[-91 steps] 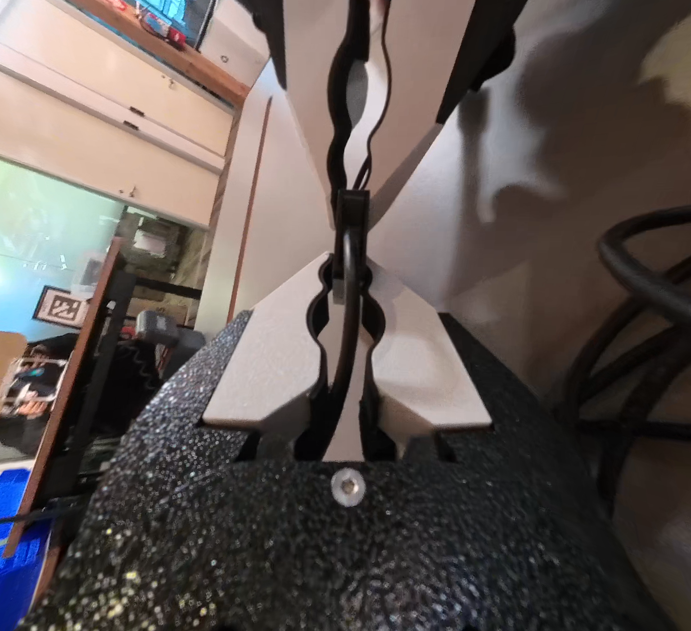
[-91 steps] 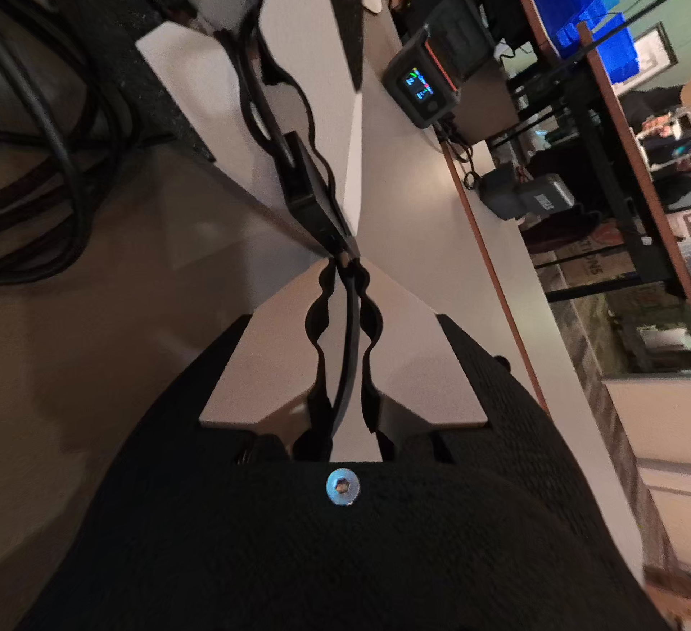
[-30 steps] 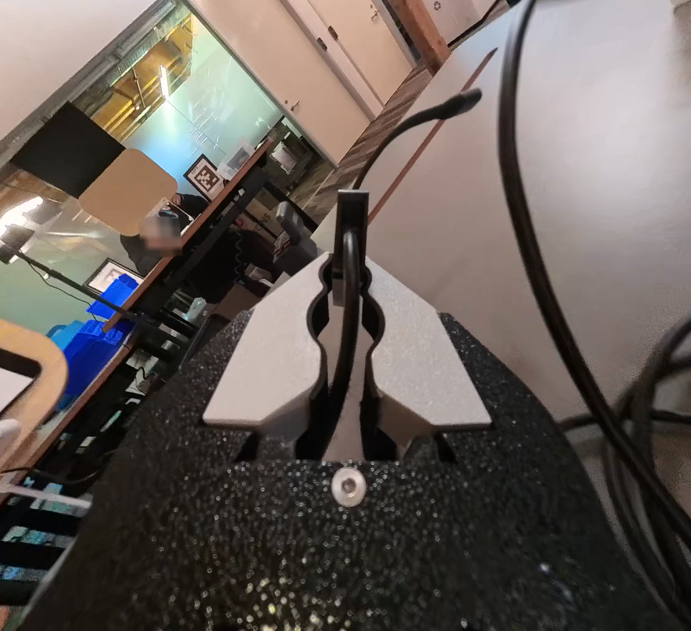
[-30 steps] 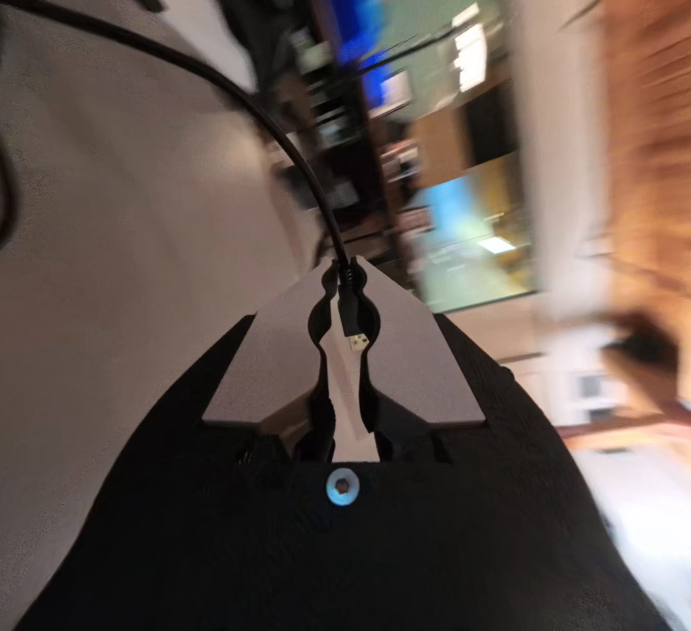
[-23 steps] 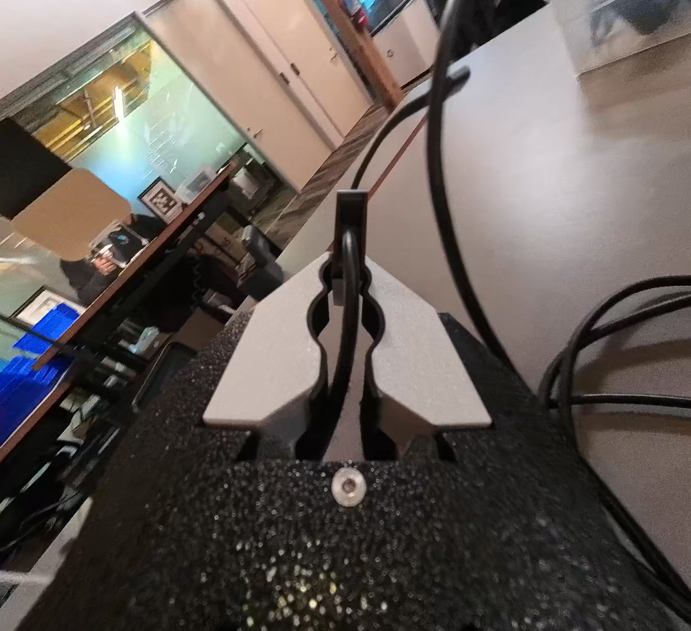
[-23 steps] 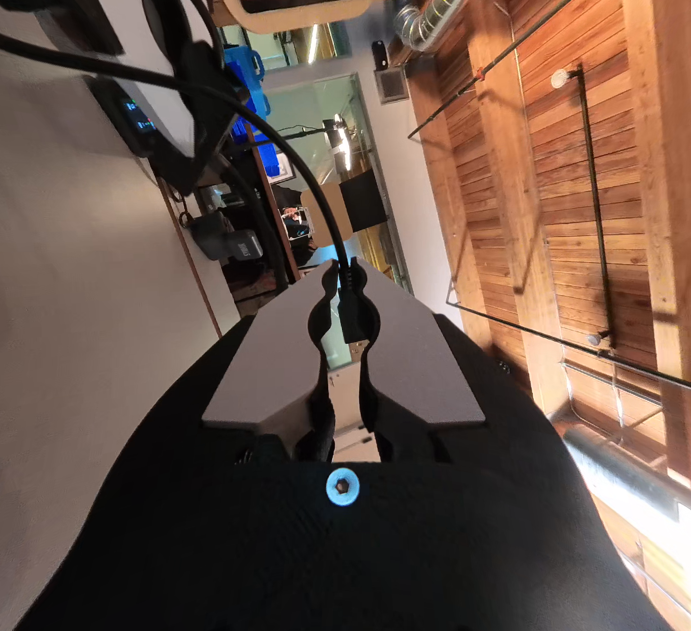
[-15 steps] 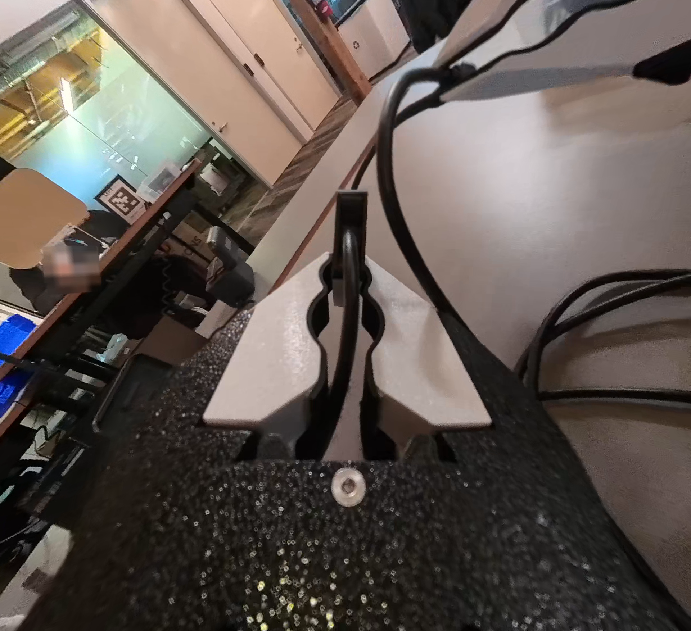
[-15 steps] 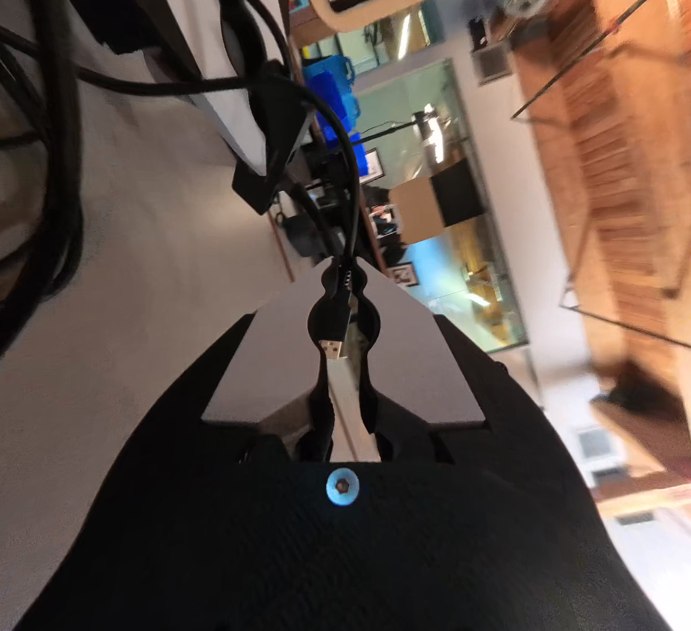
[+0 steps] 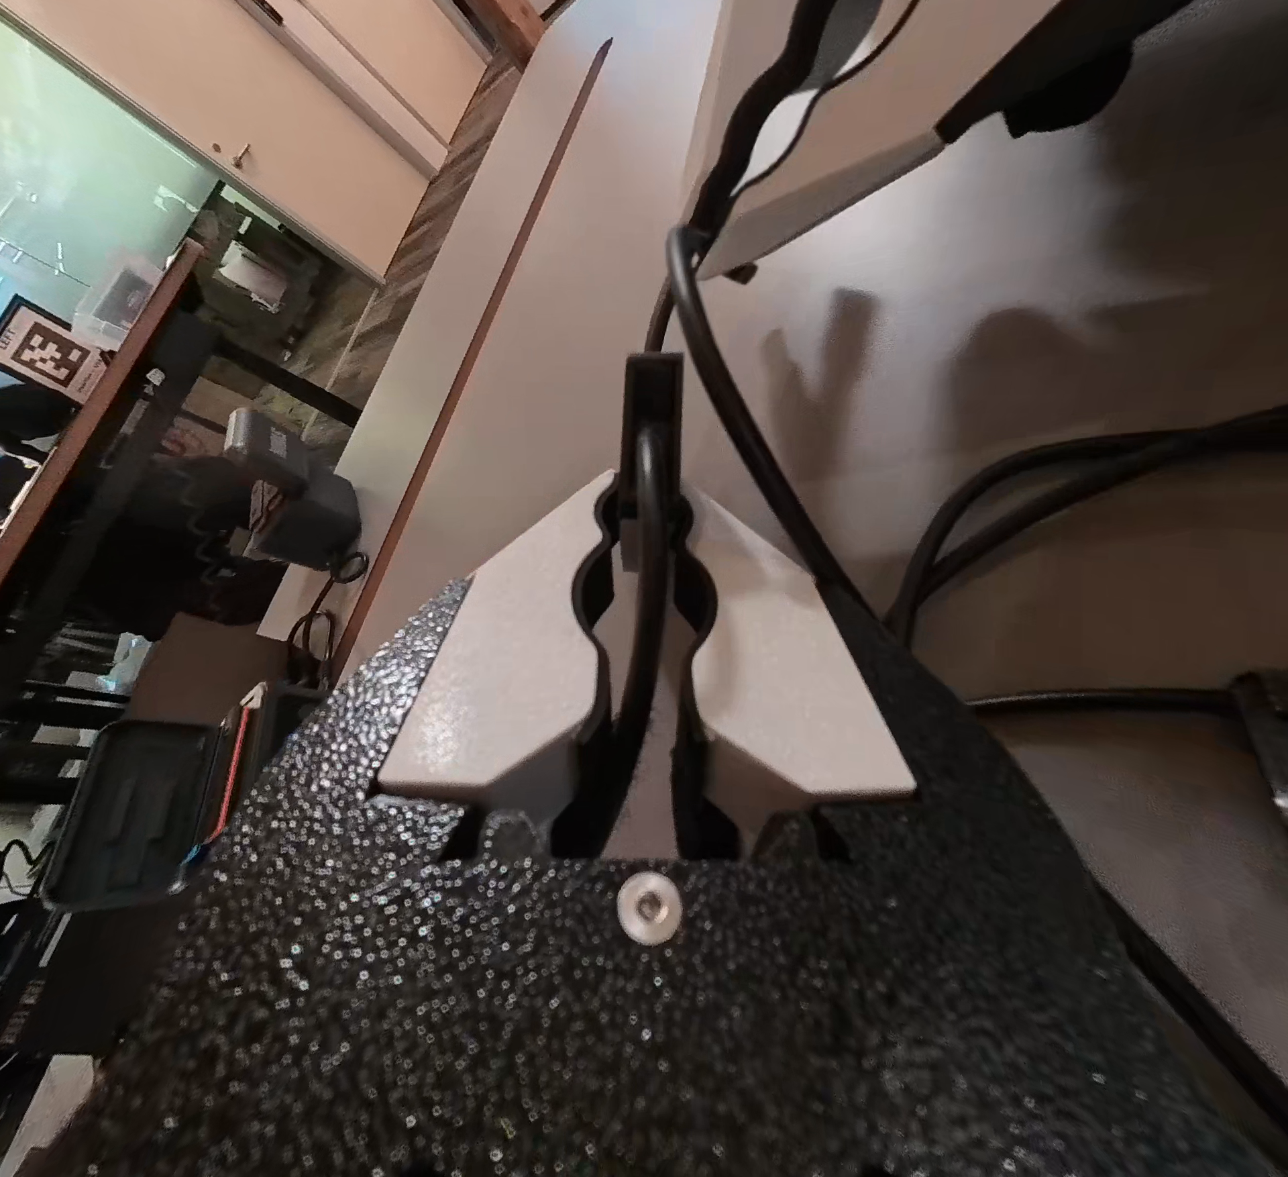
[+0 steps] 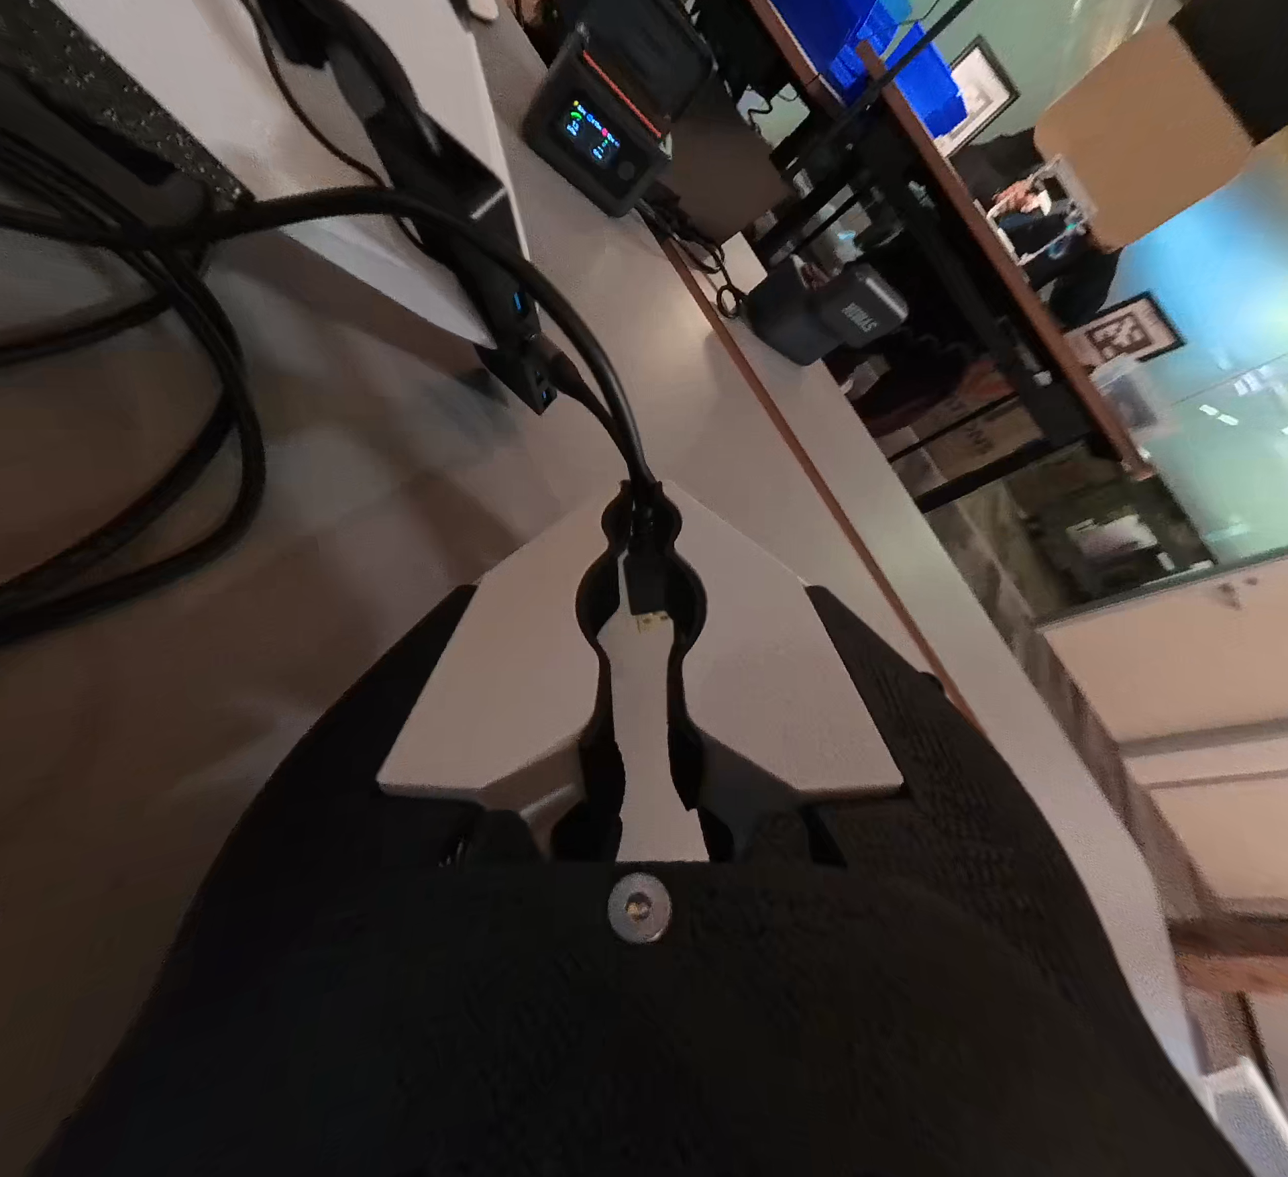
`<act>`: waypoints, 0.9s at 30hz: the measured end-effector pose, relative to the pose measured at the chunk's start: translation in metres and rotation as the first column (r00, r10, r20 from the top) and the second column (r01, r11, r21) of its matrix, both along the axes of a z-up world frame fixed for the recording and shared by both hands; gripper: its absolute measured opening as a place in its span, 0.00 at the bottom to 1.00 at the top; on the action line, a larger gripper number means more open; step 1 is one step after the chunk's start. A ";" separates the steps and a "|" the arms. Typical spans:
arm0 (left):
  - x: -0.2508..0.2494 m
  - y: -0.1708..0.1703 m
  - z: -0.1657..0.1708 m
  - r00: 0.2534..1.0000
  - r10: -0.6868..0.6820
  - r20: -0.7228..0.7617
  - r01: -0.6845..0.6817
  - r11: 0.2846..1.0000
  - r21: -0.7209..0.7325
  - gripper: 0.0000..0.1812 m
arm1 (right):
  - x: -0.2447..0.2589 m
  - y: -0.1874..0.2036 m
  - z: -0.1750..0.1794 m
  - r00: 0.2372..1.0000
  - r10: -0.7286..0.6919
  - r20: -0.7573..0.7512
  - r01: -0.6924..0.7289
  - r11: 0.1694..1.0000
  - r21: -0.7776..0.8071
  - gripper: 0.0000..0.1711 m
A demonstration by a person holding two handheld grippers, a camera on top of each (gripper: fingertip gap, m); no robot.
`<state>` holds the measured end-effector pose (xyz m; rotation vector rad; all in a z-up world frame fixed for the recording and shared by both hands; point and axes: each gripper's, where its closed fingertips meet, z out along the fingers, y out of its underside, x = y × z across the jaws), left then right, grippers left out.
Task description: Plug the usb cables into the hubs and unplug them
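My left gripper (image 9: 648,488) is shut on a slim black hub (image 9: 652,408) that sticks out past its fingertips; the hub's cable runs back between the fingers. My right gripper (image 10: 645,488) is shut on a black USB cable's plug (image 10: 645,579), whose metal end points back toward the camera. The plug is not in the hub. In the right wrist view the hub (image 10: 526,363) shows blue ports at the tip of the left gripper (image 10: 502,342), a short way ahead. In the left wrist view the right gripper (image 9: 704,237) is ahead and above, with the USB cable (image 9: 739,418) arcing down from it.
A loose bundle of black cables (image 10: 209,376) lies on the pale table (image 10: 348,551); it also shows in the left wrist view (image 9: 1010,516). A power unit with a lit display (image 10: 606,125) and a grey device (image 10: 836,314) sit by the table's far edge. Shelves with blue bins (image 10: 857,14) stand beyond. The gap from one gripper's tips to the other's is roughly 6 centimeters.
Three seconds ago the grippers were tip to tip at the hub. The right gripper pulled away with the plug and swung about; both have now turned back toward each other.
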<state>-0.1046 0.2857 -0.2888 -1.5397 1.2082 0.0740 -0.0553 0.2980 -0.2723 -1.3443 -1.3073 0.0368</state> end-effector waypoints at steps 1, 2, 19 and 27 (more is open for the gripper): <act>0.001 0.000 -0.001 1.000 0.000 -0.008 0.000 1.000 -0.001 0.05 | 0.001 0.001 -0.001 1.000 -0.006 -0.004 0.006 1.000 -0.021 0.02; 0.001 0.000 -0.001 1.000 0.002 -0.014 -0.002 1.000 0.000 0.05 | 0.001 0.001 -0.002 1.000 -0.014 -0.005 0.014 0.999 -0.041 0.02; -0.027 0.017 0.002 0.982 0.188 0.000 -0.188 0.982 0.004 0.05 | 0.009 -0.006 0.064 0.887 -0.043 -0.460 -0.052 0.980 -0.191 0.01; -0.015 0.004 0.045 0.988 0.115 0.103 -0.135 0.967 0.215 0.05 | 0.054 -0.007 0.123 0.079 -0.275 -0.958 -0.723 0.646 -0.245 0.01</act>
